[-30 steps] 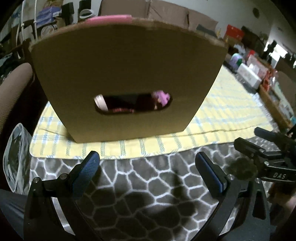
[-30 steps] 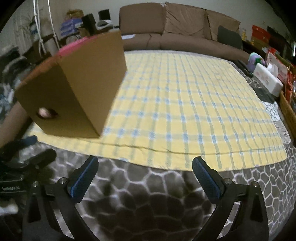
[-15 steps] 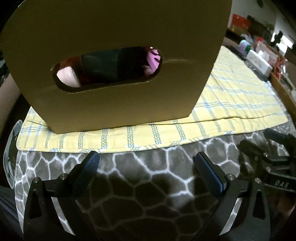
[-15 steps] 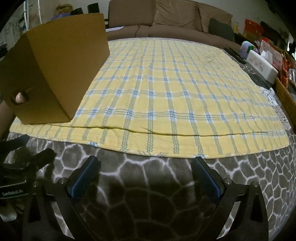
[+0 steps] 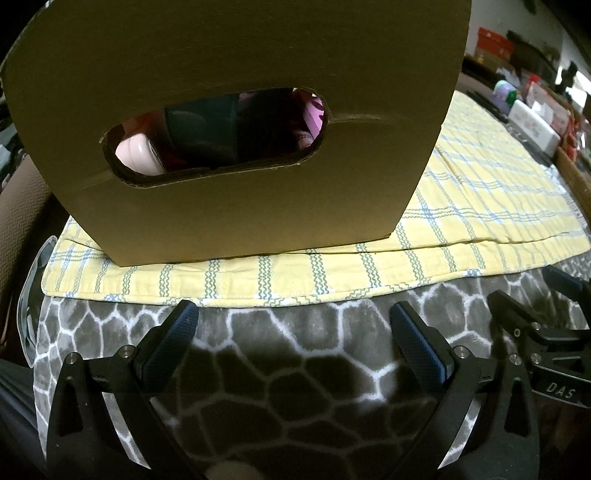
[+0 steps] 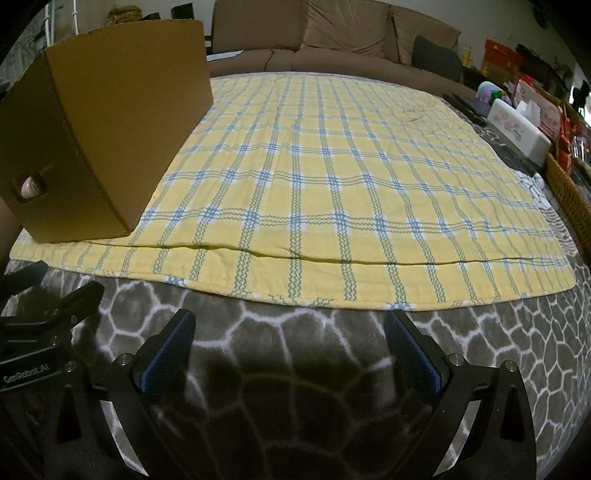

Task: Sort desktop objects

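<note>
left gripper: fingers spread wide, nothing held, poised over grey patterned blanket. right gripper: likewise wide open, empty, just to the right of the left one. cardboard box directly beyond left fingers, standing on near left corner of yellow plaid cloth. pink items visible through handle cutout. brown sofa at far side.

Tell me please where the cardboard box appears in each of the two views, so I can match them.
Left wrist view: the cardboard box fills the upper middle, its handle hole facing the camera.
Right wrist view: the cardboard box stands at the upper left, seen from its corner.
Shared landmark: the yellow plaid cloth under the box, its front edge on the grey patterned blanket.
</note>
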### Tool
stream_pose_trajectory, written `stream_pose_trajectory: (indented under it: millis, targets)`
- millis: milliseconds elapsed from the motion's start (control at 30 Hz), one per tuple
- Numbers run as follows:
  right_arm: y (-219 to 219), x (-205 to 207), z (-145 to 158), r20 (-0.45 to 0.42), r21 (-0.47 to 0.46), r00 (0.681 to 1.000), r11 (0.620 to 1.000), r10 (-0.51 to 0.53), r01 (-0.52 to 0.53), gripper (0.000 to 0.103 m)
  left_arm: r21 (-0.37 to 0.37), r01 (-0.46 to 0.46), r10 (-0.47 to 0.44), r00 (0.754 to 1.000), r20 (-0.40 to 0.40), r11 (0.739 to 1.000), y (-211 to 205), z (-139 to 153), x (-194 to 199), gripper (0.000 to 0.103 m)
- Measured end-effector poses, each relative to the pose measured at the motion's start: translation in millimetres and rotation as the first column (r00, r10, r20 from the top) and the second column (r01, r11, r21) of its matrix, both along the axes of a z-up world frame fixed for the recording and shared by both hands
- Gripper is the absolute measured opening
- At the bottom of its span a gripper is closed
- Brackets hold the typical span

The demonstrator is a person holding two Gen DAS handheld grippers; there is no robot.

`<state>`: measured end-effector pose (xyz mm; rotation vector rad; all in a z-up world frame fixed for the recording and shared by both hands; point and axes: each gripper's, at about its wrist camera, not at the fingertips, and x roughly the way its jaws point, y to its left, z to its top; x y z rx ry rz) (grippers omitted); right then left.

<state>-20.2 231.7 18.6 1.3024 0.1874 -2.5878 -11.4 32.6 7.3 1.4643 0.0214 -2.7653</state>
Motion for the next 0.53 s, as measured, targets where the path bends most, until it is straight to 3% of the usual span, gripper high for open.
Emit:
stream_pose_trajectory:
  millis: [533]
  targets:
    - [0.7,0.3,0.1,0.0,-0.004,1.0,1.0,0.0,0.0,0.103,-0.002,0.0,0.0,1.0,-0.001,1.0,-2.1,0.1,2.9,0.103]
